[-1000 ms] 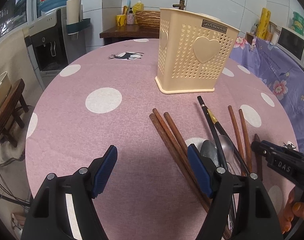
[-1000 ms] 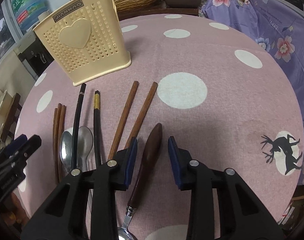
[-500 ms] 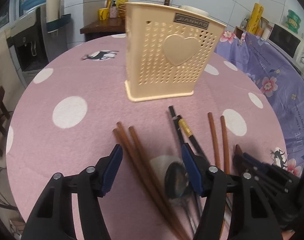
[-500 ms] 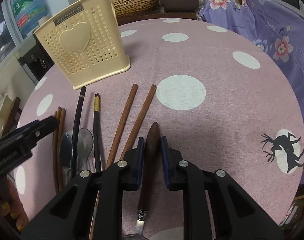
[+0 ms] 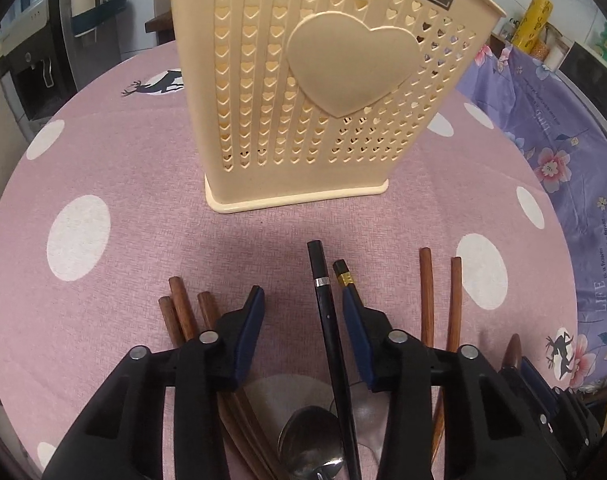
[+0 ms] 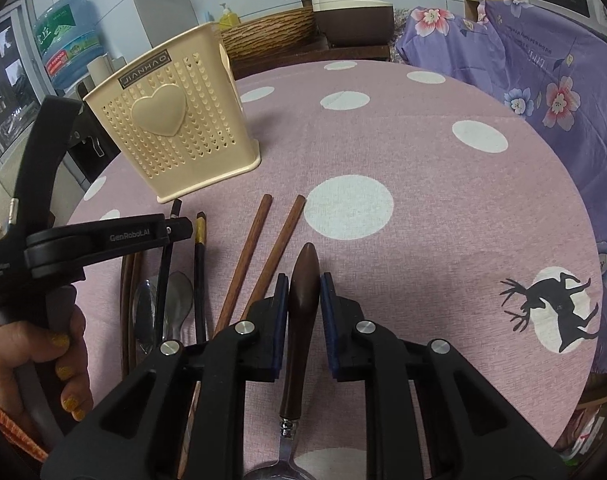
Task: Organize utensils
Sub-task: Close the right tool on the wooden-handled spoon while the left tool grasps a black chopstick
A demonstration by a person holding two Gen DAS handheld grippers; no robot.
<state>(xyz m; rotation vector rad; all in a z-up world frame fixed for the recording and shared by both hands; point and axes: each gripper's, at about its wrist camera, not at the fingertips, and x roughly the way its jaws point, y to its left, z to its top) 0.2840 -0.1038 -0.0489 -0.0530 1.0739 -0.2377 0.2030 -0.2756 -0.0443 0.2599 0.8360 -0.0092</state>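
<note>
We find the right gripper (image 6: 301,312) pinching the wooden-handled spoon (image 6: 301,320), handle tip pointing away, bowl toward us. The left gripper (image 5: 301,334) has been closing, its jaws still apart around one black chopstick (image 5: 331,344) running toward the holder (image 5: 303,92). We count two black chopsticks, two spoons (image 6: 161,304), two separate brown chopsticks (image 6: 263,256) and three bunched ones (image 5: 183,312) on the tablecloth (image 6: 443,208).

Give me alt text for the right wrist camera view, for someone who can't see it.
The right gripper is shut on a wooden-handled spoon lying on a pink polka-dot table. To its left lie brown chopsticks, black chopsticks and metal spoons, with the left gripper over them and a beige holder behind.
</note>
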